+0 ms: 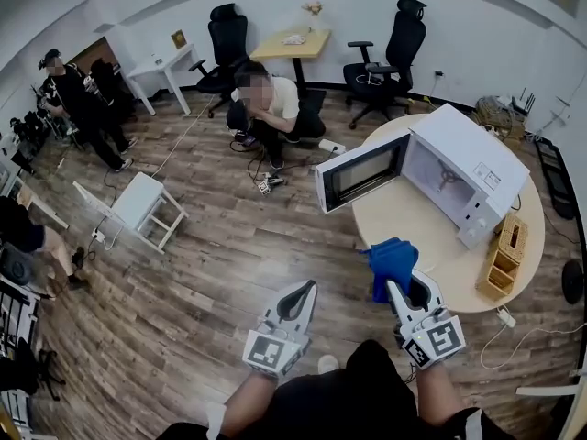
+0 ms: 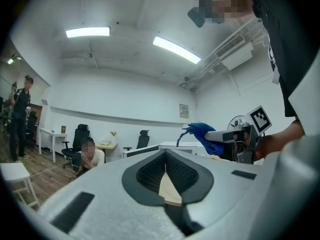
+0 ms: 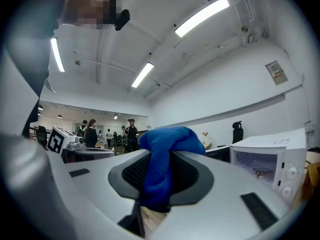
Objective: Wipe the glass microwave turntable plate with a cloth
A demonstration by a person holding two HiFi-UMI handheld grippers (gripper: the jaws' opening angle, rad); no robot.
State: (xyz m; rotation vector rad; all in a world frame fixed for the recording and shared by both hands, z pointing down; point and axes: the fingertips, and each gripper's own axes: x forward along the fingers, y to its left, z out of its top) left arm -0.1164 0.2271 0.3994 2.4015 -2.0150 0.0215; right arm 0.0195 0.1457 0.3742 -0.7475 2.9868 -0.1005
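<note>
Head view shows the white box-shaped microwave oven standing on the round beige table, its dark-windowed door swung fully open. The right gripper is clamped on the bunched blue cloth, which hangs in front of the microwave oven, near the open door and over the table edge. The right gripper view confirms the cloth is pinched between both pads. The left gripper, farther from the microwave oven and off the table, has its jaws together with nothing between them. The clear glass turntable plate cannot be made out: only a three-armed support shows on the cavity floor, and no plate lies on the table. Judged step: approach. Bring the cloth level with the cavity opening, clear of the door edge. Keep a broad fold exposed past the jaw tips so that fabric, not plastic, meets the glass. Steady the plate with the left gripper before wiping.
</note>
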